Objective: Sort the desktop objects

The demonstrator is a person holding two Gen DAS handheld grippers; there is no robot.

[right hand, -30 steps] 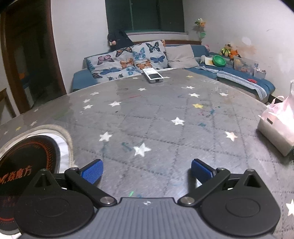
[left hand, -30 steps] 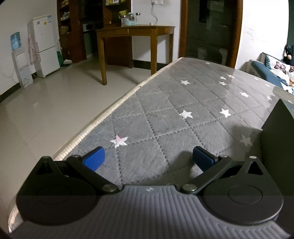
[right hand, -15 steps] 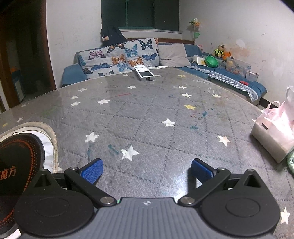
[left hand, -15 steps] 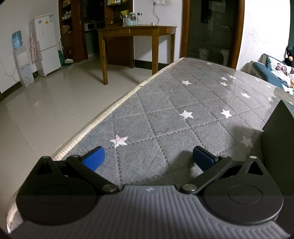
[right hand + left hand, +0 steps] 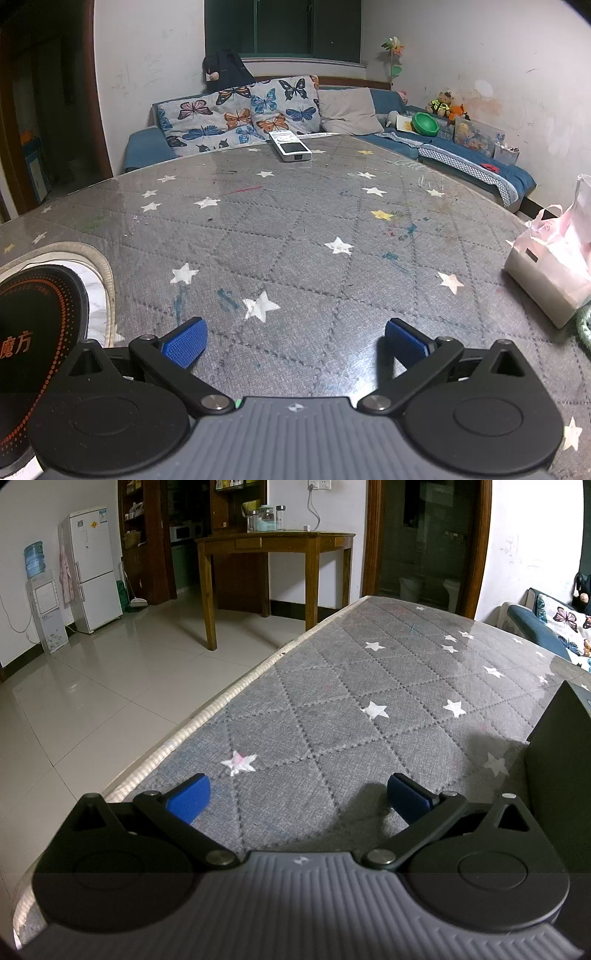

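Both ribbed blue-padded grippers, left gripper (image 5: 297, 798) and right gripper (image 5: 295, 341), gape empty over the quilted starred tablecloth (image 5: 295, 236)

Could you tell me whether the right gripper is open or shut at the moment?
Open: the right gripper has its blue pads spread wide with only bare grey table cover between them.

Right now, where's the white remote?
In the right wrist view, the white remote lies at the table's far edge, just before the butterfly cushions.

A home's living room: a fridge (image 5: 96, 566), water dispenser (image 5: 42, 607) and wooden table (image 5: 275, 554) on tiled floor; a sofa (image 5: 461, 162) with butterfly cushions (image 5: 236, 114) and toys (image 5: 445, 105).
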